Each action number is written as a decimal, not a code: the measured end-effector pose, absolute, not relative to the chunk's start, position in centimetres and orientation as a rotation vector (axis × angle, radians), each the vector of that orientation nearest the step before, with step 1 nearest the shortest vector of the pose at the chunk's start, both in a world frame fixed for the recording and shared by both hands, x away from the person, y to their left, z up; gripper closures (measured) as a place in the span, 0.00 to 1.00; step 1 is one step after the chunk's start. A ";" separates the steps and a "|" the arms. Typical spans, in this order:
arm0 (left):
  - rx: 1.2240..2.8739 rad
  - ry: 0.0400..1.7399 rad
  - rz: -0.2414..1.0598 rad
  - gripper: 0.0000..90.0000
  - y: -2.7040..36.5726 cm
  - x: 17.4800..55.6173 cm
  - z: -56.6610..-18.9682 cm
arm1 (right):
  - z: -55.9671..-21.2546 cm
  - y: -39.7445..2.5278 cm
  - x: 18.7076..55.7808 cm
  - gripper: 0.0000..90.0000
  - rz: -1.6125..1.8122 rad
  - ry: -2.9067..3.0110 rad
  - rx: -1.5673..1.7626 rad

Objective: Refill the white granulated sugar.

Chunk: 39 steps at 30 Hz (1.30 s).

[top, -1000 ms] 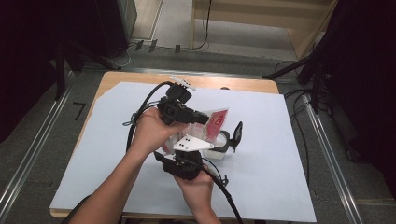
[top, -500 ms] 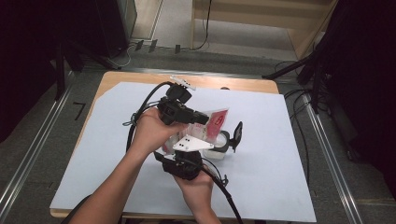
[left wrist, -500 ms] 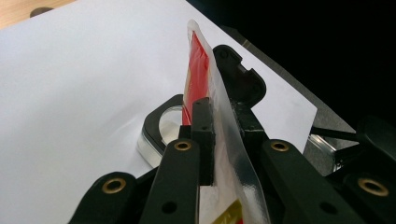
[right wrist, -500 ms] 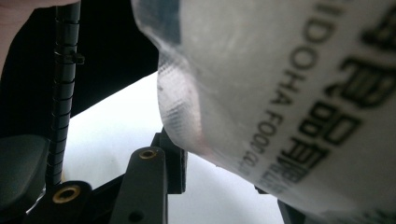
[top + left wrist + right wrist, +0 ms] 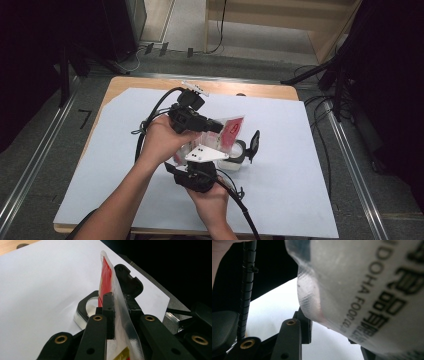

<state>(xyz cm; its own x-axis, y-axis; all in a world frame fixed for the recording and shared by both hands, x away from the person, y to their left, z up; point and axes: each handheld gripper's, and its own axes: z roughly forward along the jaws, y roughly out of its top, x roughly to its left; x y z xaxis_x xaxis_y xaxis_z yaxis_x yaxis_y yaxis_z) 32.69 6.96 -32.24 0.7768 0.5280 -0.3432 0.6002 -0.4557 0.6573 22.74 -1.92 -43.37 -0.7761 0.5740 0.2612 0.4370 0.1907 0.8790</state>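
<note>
One packet, one jar.

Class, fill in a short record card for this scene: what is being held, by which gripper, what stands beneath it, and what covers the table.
Held thing: a clear and red packet
Left gripper: fingers shut on the packet's edge, packet upright
Right gripper: also on the packet, at a clear corner with printed lettering
Beneath: a small round container with its black lid flipped open
Table cover: white sheet on a wooden table
</note>
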 end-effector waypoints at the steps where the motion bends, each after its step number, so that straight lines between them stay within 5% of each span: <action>1: 2.152 0.836 -0.113 0.92 7.0 32.7 -32.2 | -43.4 -1.9 22.7 0.71 1.646 2.325 0.992; 39: 2.146 0.836 -0.113 0.92 7.0 32.9 -32.2 | -43.1 -1.8 23.0 0.71 1.627 2.348 1.021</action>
<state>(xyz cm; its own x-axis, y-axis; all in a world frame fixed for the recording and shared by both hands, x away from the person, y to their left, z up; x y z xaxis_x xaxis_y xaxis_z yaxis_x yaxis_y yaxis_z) 32.94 7.04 -32.24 0.7766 0.5273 -0.3448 0.5997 -0.4512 0.6609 22.95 -1.81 -43.08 -0.7682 0.5774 0.2764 0.4615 0.2003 0.8642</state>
